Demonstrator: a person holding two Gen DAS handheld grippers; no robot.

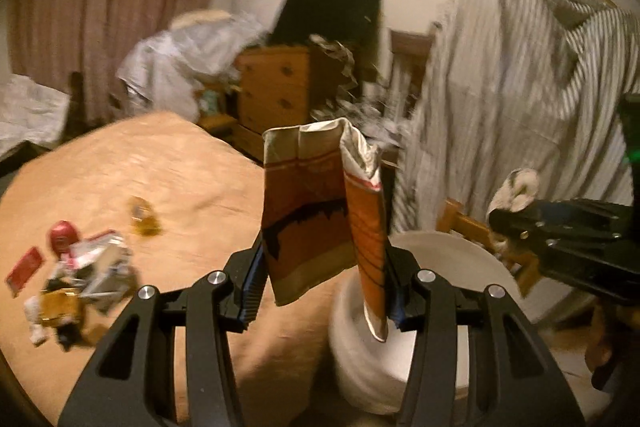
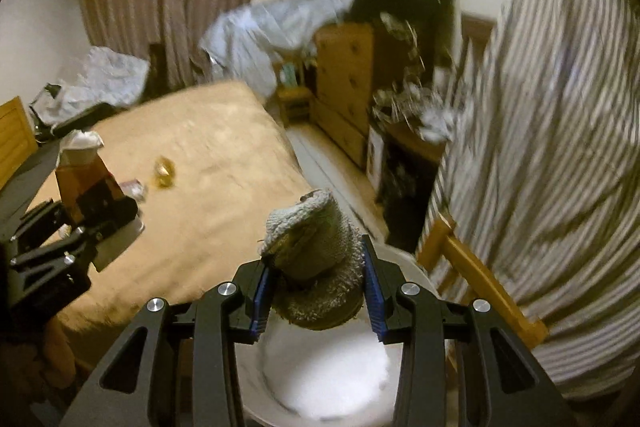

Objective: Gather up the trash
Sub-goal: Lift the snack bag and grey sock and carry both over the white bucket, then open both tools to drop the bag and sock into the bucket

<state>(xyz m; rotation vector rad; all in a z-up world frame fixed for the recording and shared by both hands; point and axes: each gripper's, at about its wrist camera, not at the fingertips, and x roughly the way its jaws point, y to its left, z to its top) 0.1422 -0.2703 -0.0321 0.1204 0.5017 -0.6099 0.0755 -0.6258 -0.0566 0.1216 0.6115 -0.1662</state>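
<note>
Two grippers each carry a piece of trash beside the bed. The left gripper (image 1: 324,283) pinches a flat, creased packet (image 1: 316,211), orange and brown with a pale crumpled top, standing upright between its ribbed blue pads. The right gripper (image 2: 318,291) clamps a wad of coarse, knitted grey cloth (image 2: 316,259), rolled into a stubby cylinder. Both hang over a round white bin (image 1: 436,259) with a smooth rim, which stands off the bed's near corner.

More litter lies on the tan, fuzzy bedspread (image 1: 168,163): a heap of foil and red wrappers (image 1: 76,275) near the left edge, and a small gold wrapper (image 1: 142,217) apart from it, further in. A striped sheet (image 1: 512,75) hangs over a wooden frame to the right, just beside the bin. The pictures are blurred.
</note>
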